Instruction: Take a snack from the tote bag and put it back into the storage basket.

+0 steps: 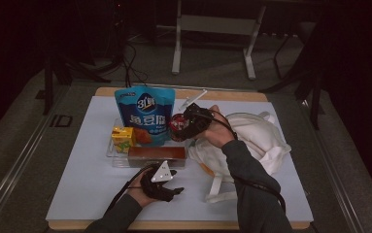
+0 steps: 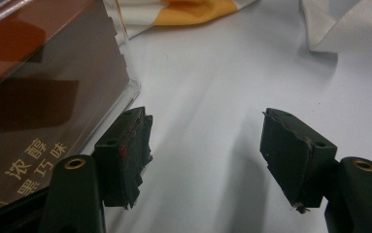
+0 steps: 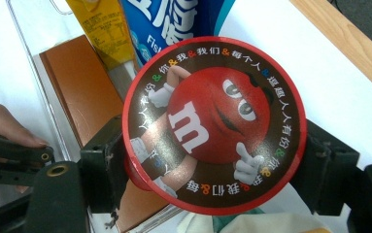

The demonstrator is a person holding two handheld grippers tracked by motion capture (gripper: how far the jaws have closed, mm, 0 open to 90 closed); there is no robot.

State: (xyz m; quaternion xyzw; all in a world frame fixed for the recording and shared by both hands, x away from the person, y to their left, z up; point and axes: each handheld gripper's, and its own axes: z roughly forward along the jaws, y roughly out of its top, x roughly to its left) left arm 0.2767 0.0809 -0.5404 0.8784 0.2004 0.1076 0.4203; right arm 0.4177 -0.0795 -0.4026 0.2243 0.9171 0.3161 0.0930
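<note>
1. Centre frame in the high view, the right gripper (image 1: 181,125) clamps a red M&M's tub (image 1: 176,124), held just above the right end of the clear tray (image 1: 110,151); in the right gripper view its round lid (image 3: 212,124) sits pinched between both jaws.
2. Lower centre, the left gripper (image 1: 171,191) rests on the white table (image 1: 86,184), jaws parted with nothing between them, just beside the brown chocolate box (image 2: 42,97).
3. Right of centre lies a white cloth bag (image 1: 256,138); a blue snack pouch (image 1: 144,114) and a yellow carton (image 1: 123,138) stand in the tray.
</note>
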